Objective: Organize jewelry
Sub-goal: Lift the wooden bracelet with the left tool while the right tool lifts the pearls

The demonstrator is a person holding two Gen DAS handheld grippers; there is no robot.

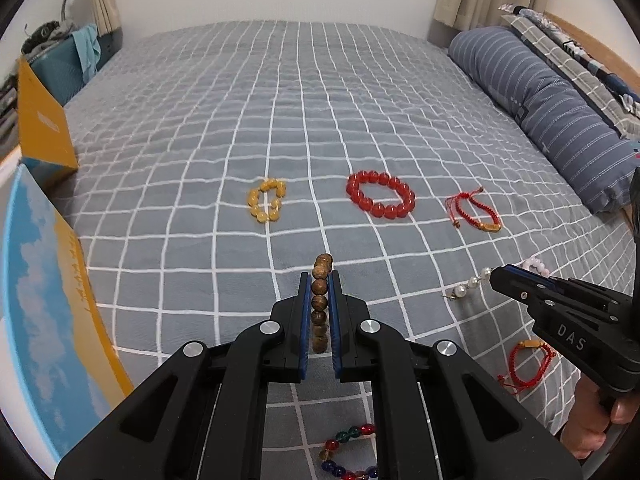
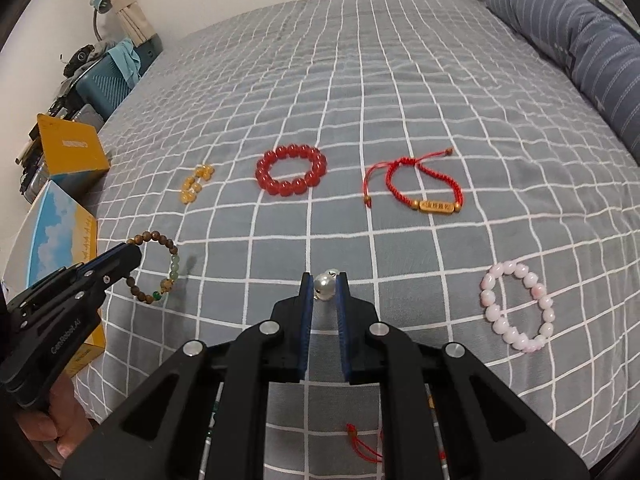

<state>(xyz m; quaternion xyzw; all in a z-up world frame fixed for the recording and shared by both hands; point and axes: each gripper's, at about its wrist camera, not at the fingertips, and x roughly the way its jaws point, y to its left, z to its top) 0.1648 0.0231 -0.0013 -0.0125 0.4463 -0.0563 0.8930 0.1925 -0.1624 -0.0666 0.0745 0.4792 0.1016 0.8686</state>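
Observation:
My left gripper (image 1: 319, 276) is shut on a brown wooden bead bracelet (image 1: 320, 304) and holds it above the bed; it also shows in the right wrist view (image 2: 158, 272), hanging from that gripper (image 2: 130, 254). My right gripper (image 2: 325, 280) is shut on a white pearl bracelet (image 2: 325, 283), whose pearls (image 1: 470, 282) trail from it (image 1: 496, 274) in the left wrist view. On the bed lie a yellow bead bracelet (image 1: 267, 200), a red bead bracelet (image 1: 380, 194), a red cord bracelet with a gold bar (image 2: 424, 188) and a pink bead bracelet (image 2: 516, 308).
The grey checked bedspread (image 1: 280, 100) fills both views. A second red cord bracelet (image 1: 528, 364) and a multicoloured bead bracelet (image 1: 348, 452) lie near me. A striped pillow (image 1: 552, 112) lies along the right. Yellow and blue boxes (image 1: 44, 128) stand at the left edge.

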